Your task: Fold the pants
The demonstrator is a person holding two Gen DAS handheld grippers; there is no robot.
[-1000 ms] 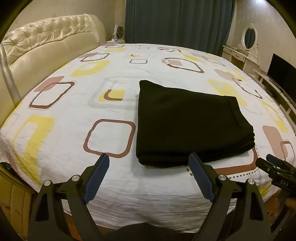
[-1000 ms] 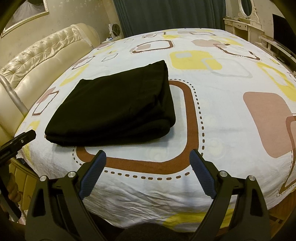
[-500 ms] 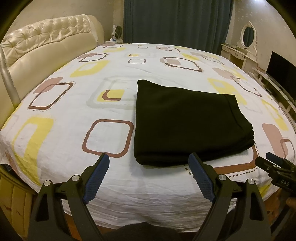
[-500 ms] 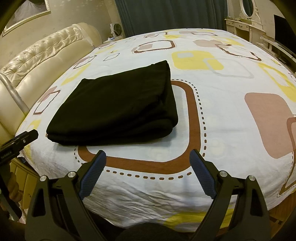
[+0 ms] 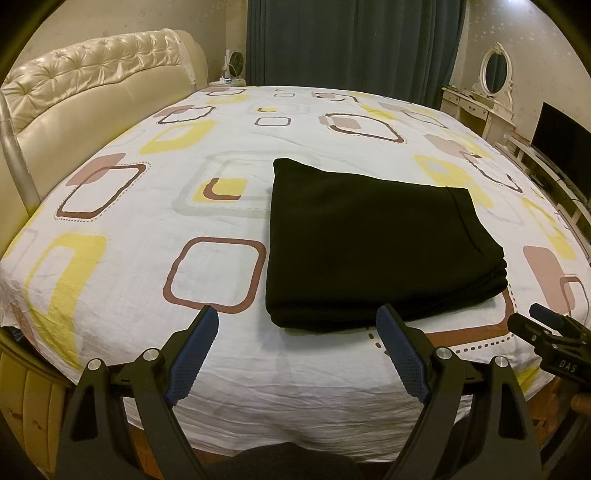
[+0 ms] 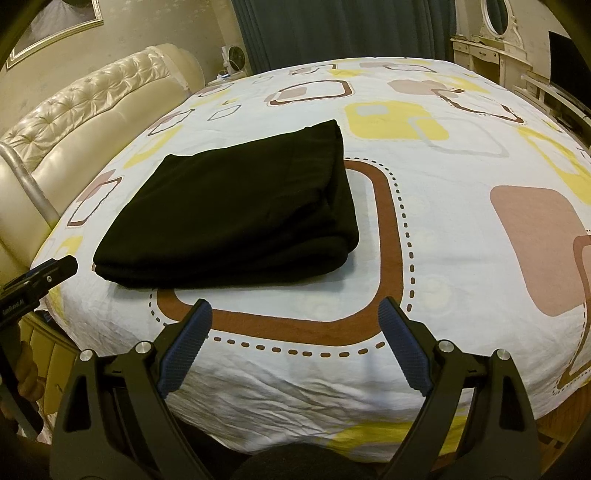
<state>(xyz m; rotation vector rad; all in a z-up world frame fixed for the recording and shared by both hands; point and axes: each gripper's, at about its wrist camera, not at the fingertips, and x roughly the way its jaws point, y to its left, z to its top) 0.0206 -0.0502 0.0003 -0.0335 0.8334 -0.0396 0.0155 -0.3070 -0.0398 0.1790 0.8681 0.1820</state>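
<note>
Pants [image 5: 373,240]: folded stack, seen ahead-right of left gripper [image 5: 297,354], ahead-left of right gripper [image 6: 295,347].
Jaws: both spread, nothing held.

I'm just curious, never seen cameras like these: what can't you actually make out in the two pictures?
- Black pants: how many folds, both views; the top layer covers the rest.
- Framed picture: right wrist view, cut off by the edge.
- Items on the dressing table: too small.
- Bed base: hidden by the open left gripper.
</note>
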